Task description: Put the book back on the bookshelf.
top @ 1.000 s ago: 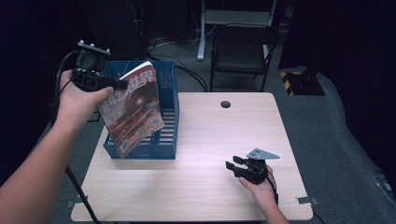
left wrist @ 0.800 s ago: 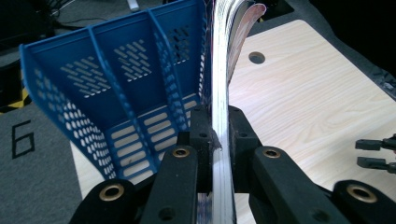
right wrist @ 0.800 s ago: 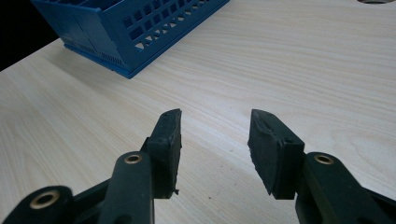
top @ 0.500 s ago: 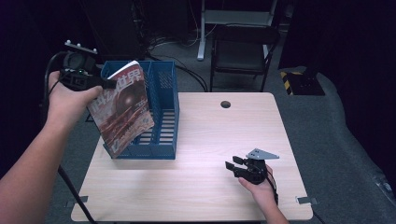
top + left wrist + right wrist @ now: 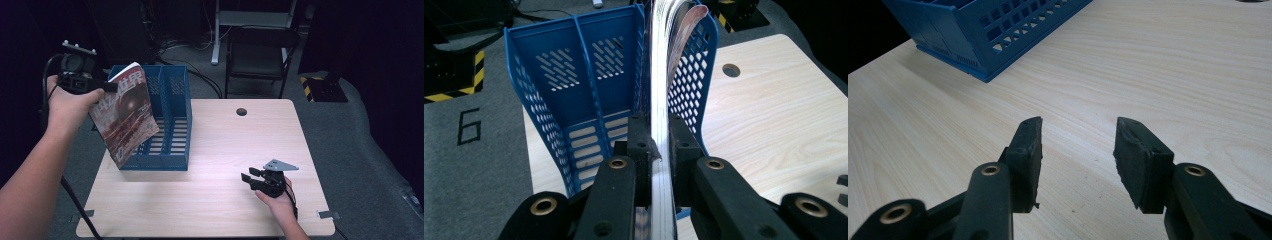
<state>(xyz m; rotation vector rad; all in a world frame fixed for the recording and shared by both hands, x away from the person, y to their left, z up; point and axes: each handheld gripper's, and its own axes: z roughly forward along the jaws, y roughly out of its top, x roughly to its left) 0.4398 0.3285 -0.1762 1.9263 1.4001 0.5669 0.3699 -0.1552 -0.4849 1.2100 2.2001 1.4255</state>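
Now | left gripper clamped on magazine, which has shifted leftward, off the blue file rack beside it: looks withdrawn, not filed | magazine hangs below the jaws, long axis slanting down, lower corner toward table | right gripper jaws apart, empty

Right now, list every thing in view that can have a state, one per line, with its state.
magazine: held in the air, tilted, clamped at its edge.
left gripper: shut on the magazine.
right gripper: open, nothing between its jaws, low over the table.
blue file rack: standing on the table, visible compartments empty.
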